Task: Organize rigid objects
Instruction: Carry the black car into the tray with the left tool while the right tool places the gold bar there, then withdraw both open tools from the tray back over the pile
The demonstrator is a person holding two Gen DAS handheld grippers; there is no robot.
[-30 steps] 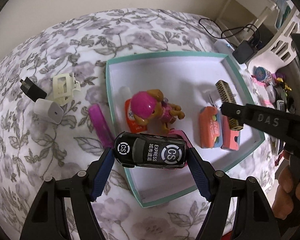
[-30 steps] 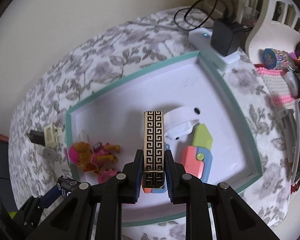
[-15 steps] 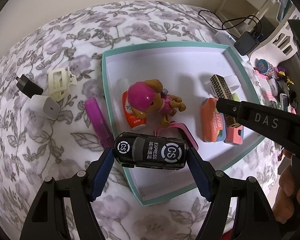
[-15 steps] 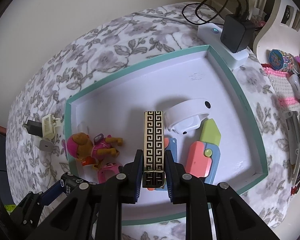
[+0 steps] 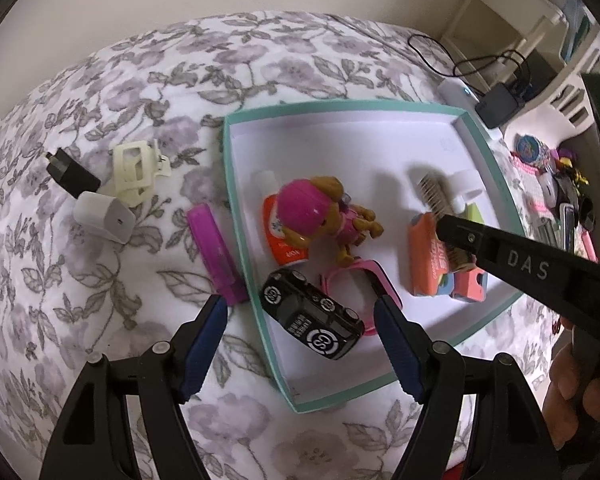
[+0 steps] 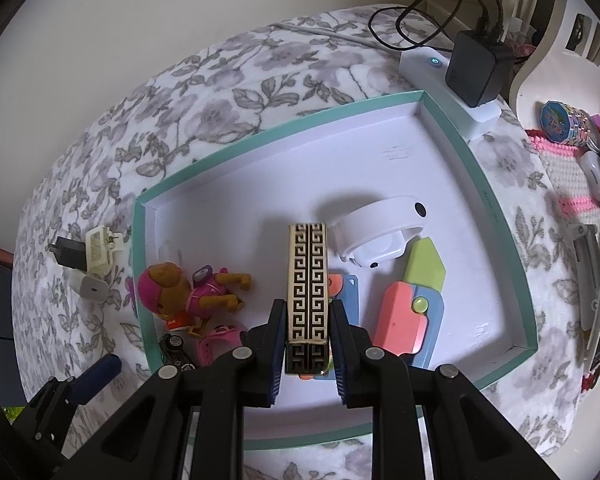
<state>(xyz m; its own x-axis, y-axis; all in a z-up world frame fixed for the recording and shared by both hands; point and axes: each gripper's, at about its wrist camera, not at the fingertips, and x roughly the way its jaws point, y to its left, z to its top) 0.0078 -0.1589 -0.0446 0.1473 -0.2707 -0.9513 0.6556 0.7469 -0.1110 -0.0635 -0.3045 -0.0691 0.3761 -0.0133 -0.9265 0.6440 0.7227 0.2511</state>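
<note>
On the floral bedspread [image 5: 100, 300], the left gripper's [image 5: 300, 320] jaws have just opened, dropping the black toy car [image 5: 312, 326] between them into the teal-rimmed white box [image 5: 236, 216]; the right gripper [image 6: 306, 344] clamps a gold-and-black patterned comb [image 6: 306, 280].

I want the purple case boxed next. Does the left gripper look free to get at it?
Probably yes. The left gripper stands open, having just let the black car go into the box. The purple case lies uncovered on the bedspread just outside the box wall, near the left finger.

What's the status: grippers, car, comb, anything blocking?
Left gripper open, jaws just widened; black toy car released, lying in the tray. Right gripper shut on the patterned comb, above the tray. Nothing blocking.
</note>
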